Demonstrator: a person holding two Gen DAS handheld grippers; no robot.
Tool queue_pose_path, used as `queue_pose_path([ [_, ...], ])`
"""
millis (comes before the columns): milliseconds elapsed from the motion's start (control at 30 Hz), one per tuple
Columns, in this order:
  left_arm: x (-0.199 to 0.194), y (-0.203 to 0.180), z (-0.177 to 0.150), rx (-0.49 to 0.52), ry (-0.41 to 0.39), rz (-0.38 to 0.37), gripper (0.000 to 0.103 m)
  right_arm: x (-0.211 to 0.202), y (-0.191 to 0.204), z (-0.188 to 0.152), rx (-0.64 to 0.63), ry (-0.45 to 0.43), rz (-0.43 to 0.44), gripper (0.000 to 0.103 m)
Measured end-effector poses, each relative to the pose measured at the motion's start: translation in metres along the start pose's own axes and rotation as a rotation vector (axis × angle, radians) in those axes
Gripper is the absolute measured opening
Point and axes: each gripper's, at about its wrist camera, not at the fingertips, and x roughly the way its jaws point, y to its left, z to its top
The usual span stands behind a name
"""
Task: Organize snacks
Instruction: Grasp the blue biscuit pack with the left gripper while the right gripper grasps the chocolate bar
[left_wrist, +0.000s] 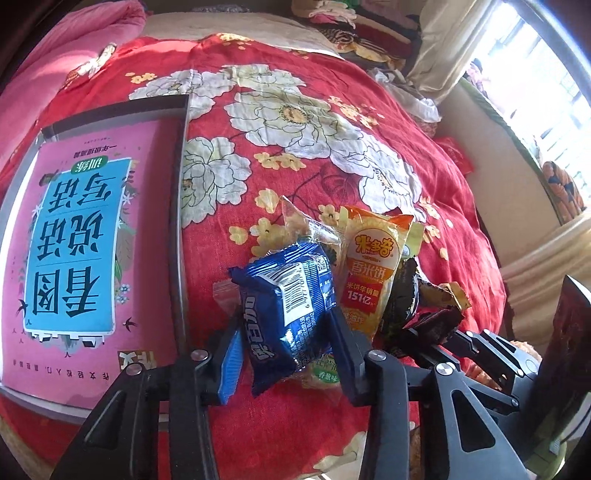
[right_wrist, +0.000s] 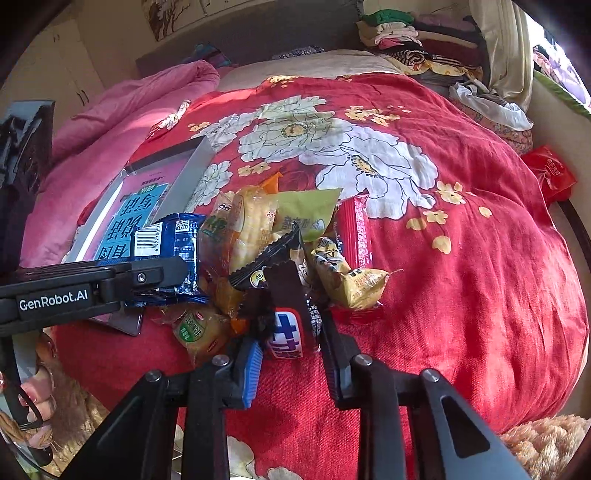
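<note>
Red flowered bedding (left_wrist: 332, 155) covers a bed. From the left wrist, the left gripper (left_wrist: 284, 332) squeezes a blue pack (left_wrist: 288, 314) at the near edge of the snack pile (left_wrist: 380, 266). A pink book (left_wrist: 81, 240) in a box lies left of the pile.

From the right wrist, the right gripper (right_wrist: 291, 347) pinches a dark pack (right_wrist: 288, 317) at the pile's near side. The blue pack (right_wrist: 166, 240) sits left of the pile.

Red floral bedspread (left_wrist: 332, 155), pink quilt (right_wrist: 122, 110)
</note>
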Motion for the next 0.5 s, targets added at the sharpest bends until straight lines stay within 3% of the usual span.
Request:
queue_pose_path([
  [267, -0.01, 0.007, 0.001, -0.018, -0.013, -0.111, 0.028, 0.001, 0.003, -0.001, -0.008, 0.001, 0.019, 0.029],
  [500, -0.004, -0.012, 0.004, 0.045, -0.018, -0.119, 0.027, 0.011, 0.001, -0.002, 0.005, 0.037, 0.038, 0.029],
])
